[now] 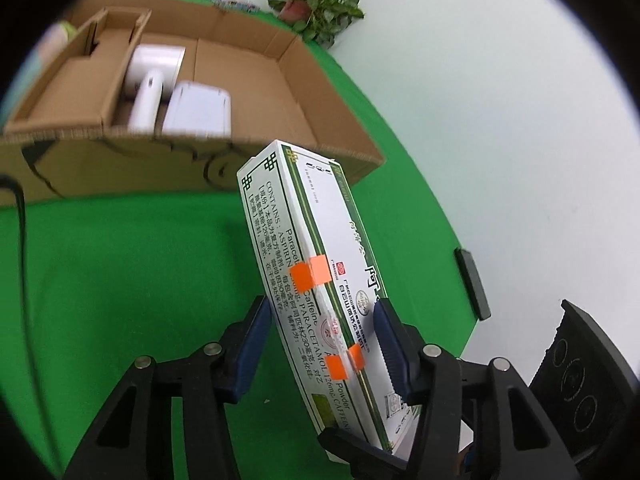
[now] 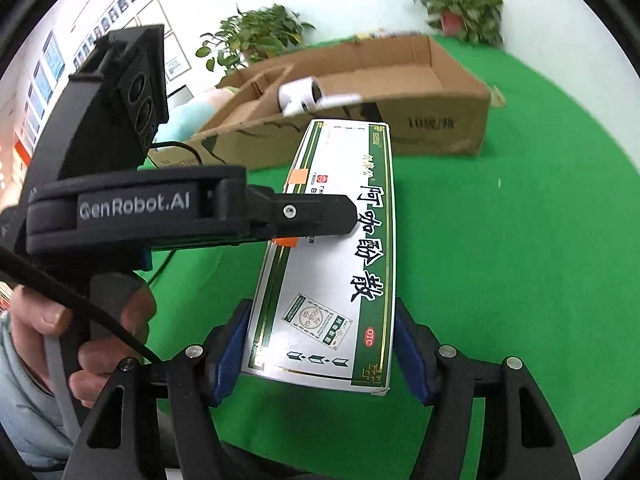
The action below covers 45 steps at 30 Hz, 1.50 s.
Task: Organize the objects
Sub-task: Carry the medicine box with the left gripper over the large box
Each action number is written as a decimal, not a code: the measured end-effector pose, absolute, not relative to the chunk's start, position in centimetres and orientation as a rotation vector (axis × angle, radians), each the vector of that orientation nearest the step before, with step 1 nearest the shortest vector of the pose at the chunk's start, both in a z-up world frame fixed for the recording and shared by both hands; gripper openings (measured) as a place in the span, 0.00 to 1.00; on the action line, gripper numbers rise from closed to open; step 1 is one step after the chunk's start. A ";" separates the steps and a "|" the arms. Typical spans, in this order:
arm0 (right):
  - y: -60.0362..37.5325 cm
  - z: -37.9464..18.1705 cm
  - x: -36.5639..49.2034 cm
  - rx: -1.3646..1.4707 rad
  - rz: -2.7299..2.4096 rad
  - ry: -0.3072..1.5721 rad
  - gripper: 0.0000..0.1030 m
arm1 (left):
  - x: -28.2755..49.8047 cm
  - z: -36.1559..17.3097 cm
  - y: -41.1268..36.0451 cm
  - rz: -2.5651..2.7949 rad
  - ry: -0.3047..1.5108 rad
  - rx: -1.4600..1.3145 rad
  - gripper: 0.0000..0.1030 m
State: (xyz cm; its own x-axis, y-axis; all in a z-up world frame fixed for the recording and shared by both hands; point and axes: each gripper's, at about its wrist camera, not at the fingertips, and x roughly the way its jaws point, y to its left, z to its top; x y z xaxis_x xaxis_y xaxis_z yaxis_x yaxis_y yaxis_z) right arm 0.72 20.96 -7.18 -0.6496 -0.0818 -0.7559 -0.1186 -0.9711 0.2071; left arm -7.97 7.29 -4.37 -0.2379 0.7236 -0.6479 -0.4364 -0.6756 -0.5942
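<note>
the medicine box point(image 2: 332, 264) is white with dark green and gold borders, black characters, a red oval mark and orange tape patches point(image 1: 310, 274). the cloth point(image 1: 132, 264) is bright green. the carton point(image 1: 248, 56) is plain brown. both grippers are black with blue pads point(image 2: 412, 356).

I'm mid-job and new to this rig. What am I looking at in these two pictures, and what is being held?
There is no robot arm: a person holds a gripper in each hand, and each picture comes from a fisheye camera looking along one gripper's jaws. One view is from the left gripper, the other from the right gripper, which also shows the person's hand. Both sets of jaws close on one white-and-green medicine box over a green mat. Behind sits an open cardboard box with blurred white items inside.
</note>
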 end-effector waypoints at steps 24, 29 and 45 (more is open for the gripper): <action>23.6 9.0 -8.1 -0.890 2.885 0.214 0.59 | -16.4 15.2 10.9 2.105 -0.177 -0.980 0.47; 25.7 11.1 -10.5 -0.912 2.894 0.257 0.59 | -19.0 16.4 11.9 2.111 -0.161 -0.982 0.47; 31.0 3.3 -18.6 -1.272 2.782 0.443 0.59 | -27.5 5.5 14.7 2.027 -0.175 -1.283 0.46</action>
State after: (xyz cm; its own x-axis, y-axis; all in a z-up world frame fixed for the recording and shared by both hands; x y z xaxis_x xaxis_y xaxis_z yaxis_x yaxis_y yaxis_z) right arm -18.62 30.97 3.34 -0.6604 -0.0721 -0.7475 -0.1636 -0.9576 0.2370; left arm -27.48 14.71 5.51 -0.2459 0.6333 -0.7338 -0.4982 -0.7320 -0.4648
